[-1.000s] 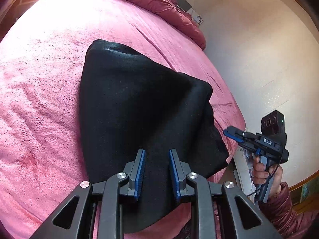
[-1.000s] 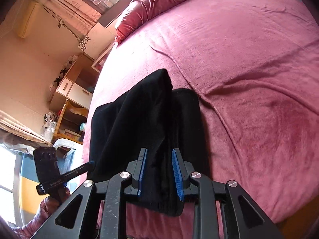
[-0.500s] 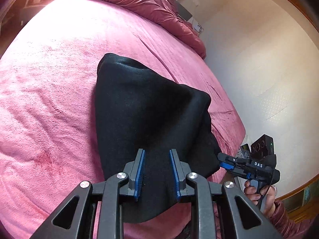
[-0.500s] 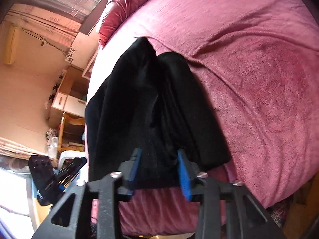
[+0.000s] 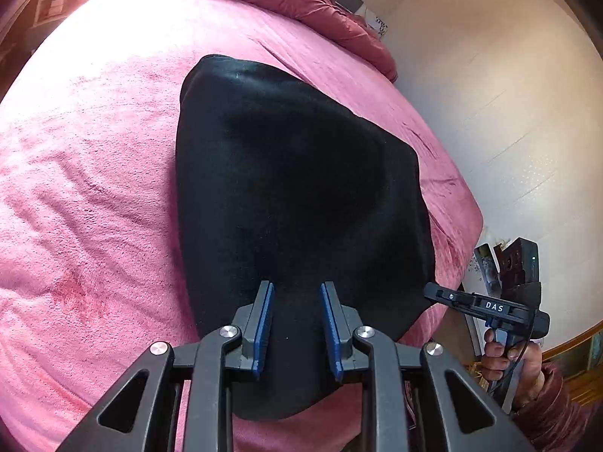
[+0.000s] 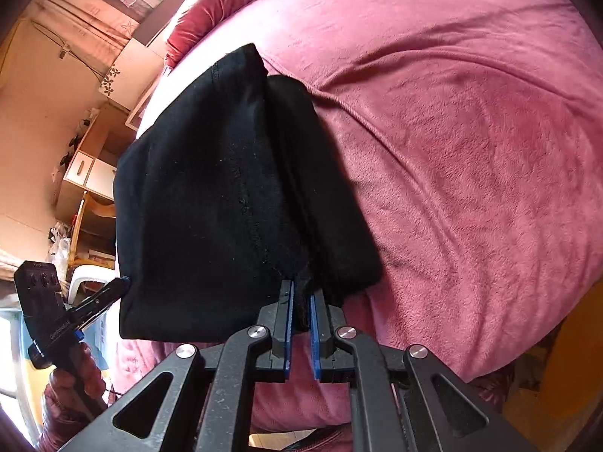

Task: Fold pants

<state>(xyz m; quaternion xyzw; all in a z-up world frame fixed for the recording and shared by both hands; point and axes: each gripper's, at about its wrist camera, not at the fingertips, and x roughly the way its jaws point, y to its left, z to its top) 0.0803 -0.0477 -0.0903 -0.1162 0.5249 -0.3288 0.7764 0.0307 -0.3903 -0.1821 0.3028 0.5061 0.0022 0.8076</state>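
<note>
Right wrist view: right gripper [image 6: 300, 303] pinching the near edge of the black pants [image 6: 226, 196]; left gripper [image 5: 296, 324] spread wide over the near hem, gripping nothing. Farther out, pants lying doubled into a compact stack on the pink bedspread [image 5: 94, 188]; likely one more fold or a final smoothing left.

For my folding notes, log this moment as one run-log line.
stage: mid-fold | black pants on pink bedspread | right tool shut on pants edge | left tool open over pants
</note>
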